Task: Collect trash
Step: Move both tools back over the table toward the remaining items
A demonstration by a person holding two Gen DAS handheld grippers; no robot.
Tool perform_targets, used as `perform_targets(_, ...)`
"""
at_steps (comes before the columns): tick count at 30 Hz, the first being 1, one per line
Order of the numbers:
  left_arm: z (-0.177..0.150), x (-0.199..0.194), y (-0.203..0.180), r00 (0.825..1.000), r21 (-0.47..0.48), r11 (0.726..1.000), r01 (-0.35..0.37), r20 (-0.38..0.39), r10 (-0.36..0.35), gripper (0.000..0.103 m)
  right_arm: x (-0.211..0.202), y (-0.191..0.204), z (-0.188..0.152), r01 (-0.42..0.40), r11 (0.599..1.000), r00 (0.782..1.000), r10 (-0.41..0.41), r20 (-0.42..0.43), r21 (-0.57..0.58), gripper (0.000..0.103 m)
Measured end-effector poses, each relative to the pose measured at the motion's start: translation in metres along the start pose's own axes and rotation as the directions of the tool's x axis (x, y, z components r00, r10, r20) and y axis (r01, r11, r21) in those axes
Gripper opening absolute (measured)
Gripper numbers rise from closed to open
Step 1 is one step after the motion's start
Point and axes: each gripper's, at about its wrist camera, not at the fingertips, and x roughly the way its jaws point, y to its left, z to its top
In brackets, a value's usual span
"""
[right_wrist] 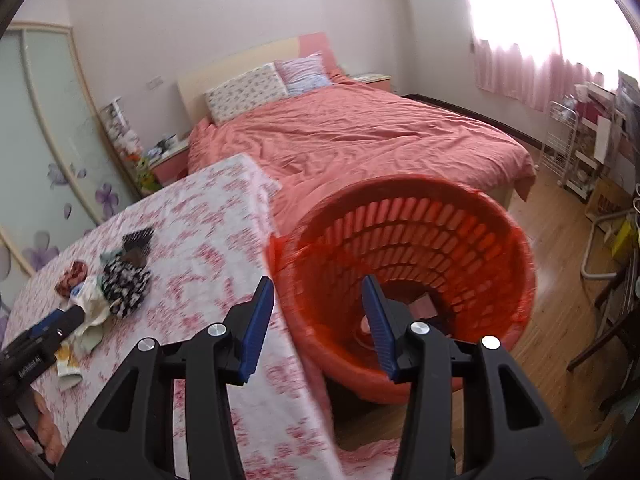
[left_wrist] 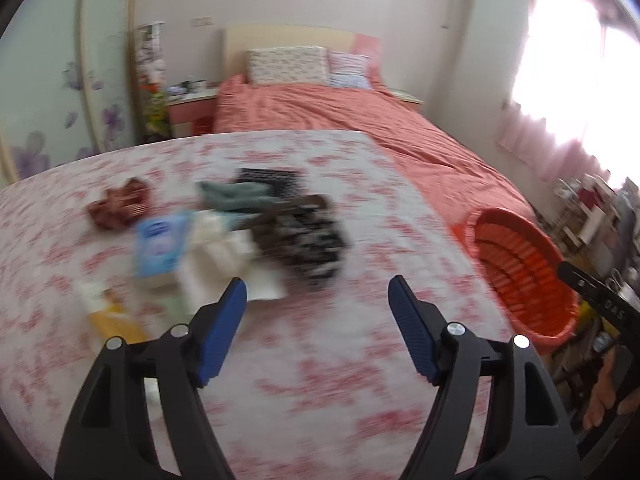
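On the floral tablecloth (left_wrist: 320,380) lies a blurred pile: a blue packet (left_wrist: 160,246), crumpled white paper (left_wrist: 218,256), a yellow wrapper (left_wrist: 114,316), a red scrunchie (left_wrist: 120,204) and a black-and-white patterned cloth (left_wrist: 308,240). My left gripper (left_wrist: 318,292) hangs open just short of the pile, with nothing between its blue pads. An orange slatted basket (right_wrist: 420,240) stands on the floor by the table's right edge, with a few small items at its bottom. My right gripper (right_wrist: 318,284) is open and empty above the gap between the table edge and the basket rim.
A bed with a coral cover (right_wrist: 360,136) stretches behind the table and the basket. A white wire rack (right_wrist: 576,152) and a dark chair (right_wrist: 616,308) crowd the wooden floor on the right. A wardrobe with purple flowers (left_wrist: 52,100) lines the left wall.
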Motion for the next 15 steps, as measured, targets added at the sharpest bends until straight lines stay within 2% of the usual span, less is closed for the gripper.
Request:
perform_targets(4, -0.011, -0.009, 0.057, 0.995, -0.094, 0.991, -0.096, -0.016, 0.094, 0.073, 0.008, 0.029, -0.01, -0.037, 0.998, 0.999, 0.035, -0.035, -0.046, 0.047)
perform_targets(7, -0.025, -0.008, 0.099, 0.986, -0.175, 0.971, -0.161, -0.06, 0.153, 0.073, 0.014, 0.054, -0.019, -0.065, 0.994, 0.996, 0.059, -0.061, -0.087, 0.047)
perform_targets(11, -0.037, 0.0, 0.126, 0.98, -0.229, 0.955, -0.187, -0.105, 0.167, 0.073, 0.019, 0.081, -0.03, -0.082, 0.985, 0.995, 0.071, -0.076, -0.149, 0.047)
perform_targets(14, -0.039, 0.011, 0.132, 0.982, -0.252, 0.954, -0.165, -0.133, 0.135, 0.063, 0.022, 0.098, -0.034, -0.095, 0.979, 0.993, 0.081, -0.084, -0.179, 0.047)
perform_targets(15, -0.039, 0.016, 0.132, 0.982, -0.255, 0.953, -0.161, -0.142, 0.128, 0.057, 0.023, 0.102, -0.034, -0.099, 0.978, 0.993, 0.084, -0.088, -0.184, 0.047)
